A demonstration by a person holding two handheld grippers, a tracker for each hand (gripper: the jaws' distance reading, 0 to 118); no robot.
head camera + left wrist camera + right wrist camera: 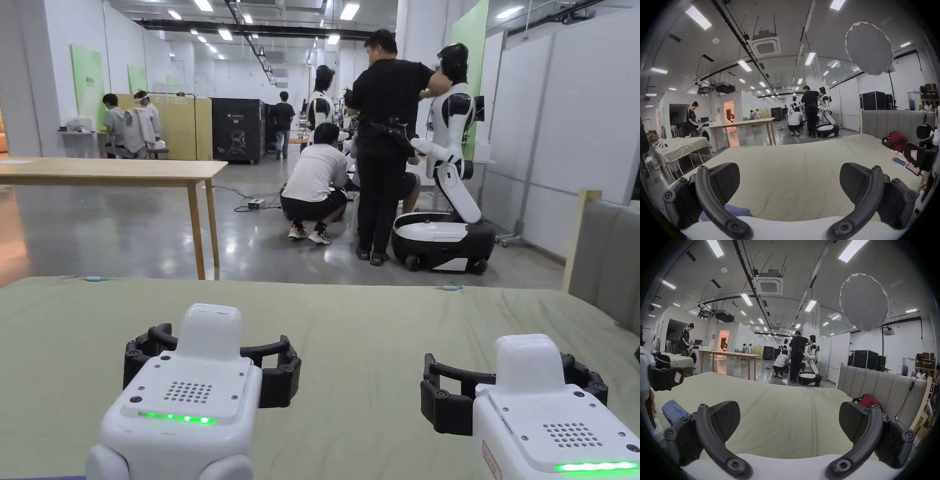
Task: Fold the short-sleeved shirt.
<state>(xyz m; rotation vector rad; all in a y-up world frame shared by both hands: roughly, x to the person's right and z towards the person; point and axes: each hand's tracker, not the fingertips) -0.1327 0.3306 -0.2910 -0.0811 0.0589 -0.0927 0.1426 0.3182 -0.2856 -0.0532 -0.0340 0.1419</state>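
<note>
I hold both grippers low over the near edge of the bed, its pale green sheet bare ahead of me. The left gripper has its jaws spread wide with nothing between them, and the right gripper is the same: wide apart, empty. The shirt, a folded blue bundle, lies on the sheet at the near left, just beside the left gripper; the left gripper view catches a corner of it under the left jaw. The right gripper view shows it more fully, with the left gripper hanging above it. A red bag sits against the grey padded headboard on the right, well apart from the shirt. Far off, past the bed, stand a wooden table, a white robot and several people around it.
</note>
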